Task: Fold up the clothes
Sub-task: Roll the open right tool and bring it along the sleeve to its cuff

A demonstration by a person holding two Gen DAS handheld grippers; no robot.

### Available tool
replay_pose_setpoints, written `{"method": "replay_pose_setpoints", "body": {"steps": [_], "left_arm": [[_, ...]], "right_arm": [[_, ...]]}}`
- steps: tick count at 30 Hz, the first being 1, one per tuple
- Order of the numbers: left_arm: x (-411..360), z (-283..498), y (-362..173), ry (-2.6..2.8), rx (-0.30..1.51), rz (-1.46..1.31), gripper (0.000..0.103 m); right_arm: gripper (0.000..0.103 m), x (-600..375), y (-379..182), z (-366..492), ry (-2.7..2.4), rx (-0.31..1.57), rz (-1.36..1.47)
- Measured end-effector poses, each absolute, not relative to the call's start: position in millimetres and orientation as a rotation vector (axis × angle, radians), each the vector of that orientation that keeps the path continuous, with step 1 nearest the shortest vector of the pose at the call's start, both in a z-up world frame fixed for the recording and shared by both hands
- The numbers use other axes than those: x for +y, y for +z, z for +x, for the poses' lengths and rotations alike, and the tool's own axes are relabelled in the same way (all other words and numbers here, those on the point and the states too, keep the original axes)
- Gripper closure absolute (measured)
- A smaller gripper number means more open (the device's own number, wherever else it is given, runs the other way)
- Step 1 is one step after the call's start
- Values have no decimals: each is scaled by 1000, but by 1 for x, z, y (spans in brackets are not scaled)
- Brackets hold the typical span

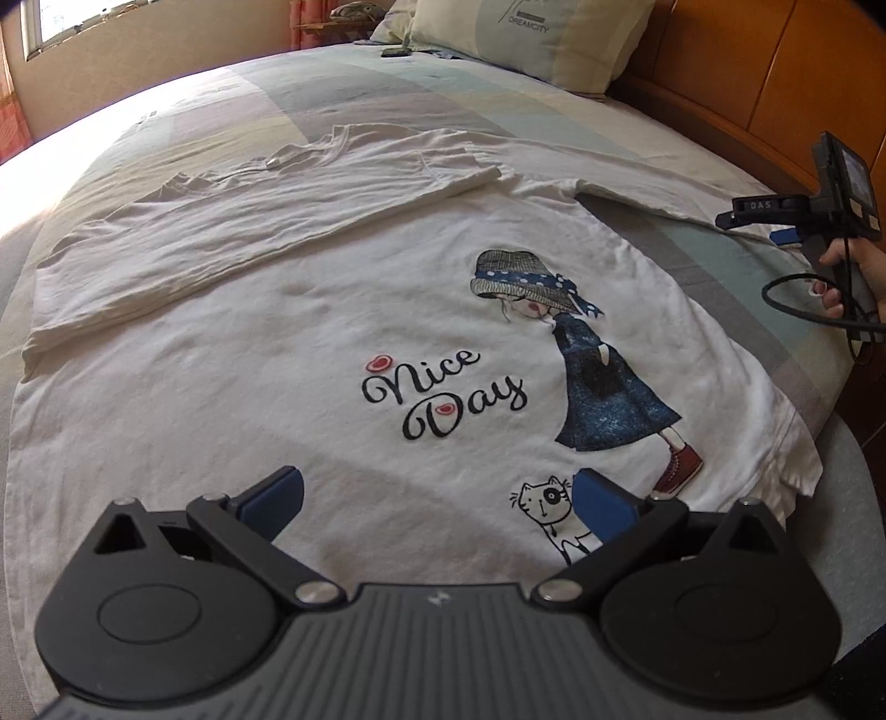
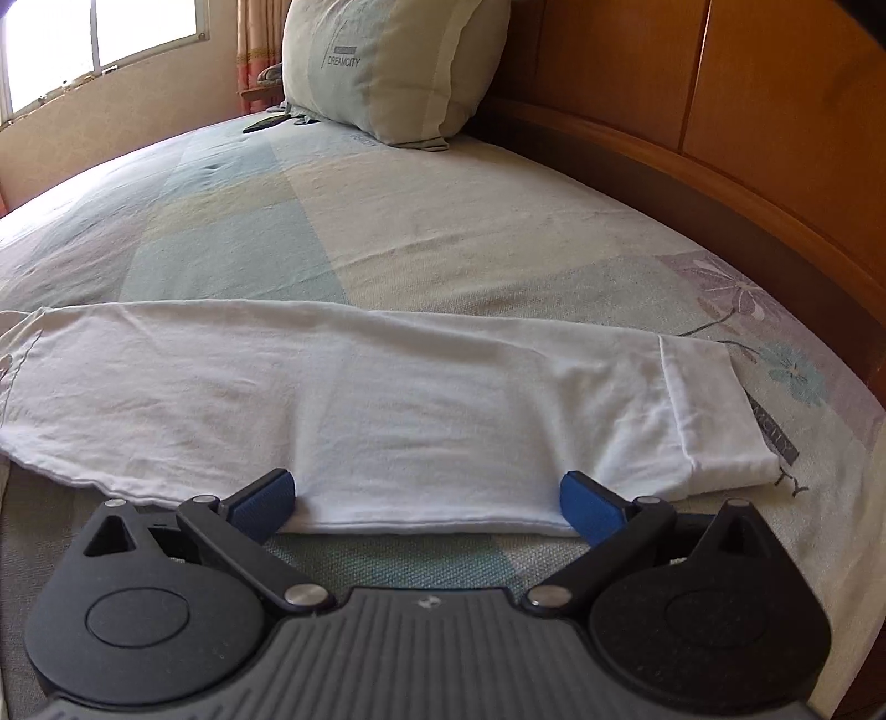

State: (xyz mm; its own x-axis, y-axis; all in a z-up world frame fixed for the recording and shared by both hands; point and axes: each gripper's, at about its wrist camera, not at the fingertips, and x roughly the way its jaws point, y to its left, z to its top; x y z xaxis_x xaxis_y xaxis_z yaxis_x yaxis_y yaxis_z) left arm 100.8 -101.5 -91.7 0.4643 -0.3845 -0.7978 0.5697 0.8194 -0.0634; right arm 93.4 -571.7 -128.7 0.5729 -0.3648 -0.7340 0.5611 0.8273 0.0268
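one shirt [image 1: 343, 343], one pillow [image 1: 531, 39], two tools [image 1: 437, 498]

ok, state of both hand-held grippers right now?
Left hand-held gripper: open, above the shirt.
Right hand-held gripper: open, at the sleeve edge.
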Motion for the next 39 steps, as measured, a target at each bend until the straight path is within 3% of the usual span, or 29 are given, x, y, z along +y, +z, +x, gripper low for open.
{"method": "replay_pose_setpoints", "body": {"steps": [2, 9, 20, 24, 39], "left_arm": [[-100, 103, -92, -594, 911, 216, 1], [-96, 107, -92, -565, 913, 214, 1], [-95, 115, -96, -552, 920, 209, 1], [-94, 115, -95, -555, 915, 205, 1], [-82, 113, -89, -547, 897, 175, 1]], "right_arm": [[0, -584, -116, 94, -502, 807, 334], [0, -648, -77, 114, -338, 503, 721], [0, -664, -119, 170, -389, 712, 759], [0, -667, -124, 175, -398, 641, 679], [0, -657, -115, 147, -410, 666, 679]]}}
